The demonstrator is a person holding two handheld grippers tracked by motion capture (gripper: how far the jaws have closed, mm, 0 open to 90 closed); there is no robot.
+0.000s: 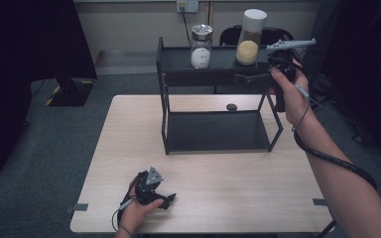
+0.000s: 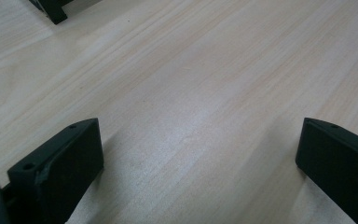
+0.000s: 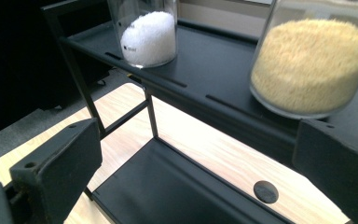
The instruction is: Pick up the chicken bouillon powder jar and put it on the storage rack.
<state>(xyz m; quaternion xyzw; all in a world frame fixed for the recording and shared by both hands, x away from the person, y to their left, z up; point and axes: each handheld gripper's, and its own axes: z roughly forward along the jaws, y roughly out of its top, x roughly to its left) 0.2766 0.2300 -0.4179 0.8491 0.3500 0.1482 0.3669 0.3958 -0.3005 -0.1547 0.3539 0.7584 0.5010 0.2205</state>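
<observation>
A black two-tier metal rack stands at the back of the wooden table. On its top shelf stand a glass jar of white grains with a metal lid and a taller jar of yellow grains with a white lid. My right gripper is held up at the rack's right end, open, jaws aimed toward the yellow jar and holding nothing. My left gripper rests low over the table's near left, open, with bare wood between its jaws.
A small black round disc lies on the table behind the rack's lower shelf. A dark stand base sits on the floor at the left. A wall socket with a cable is behind the rack.
</observation>
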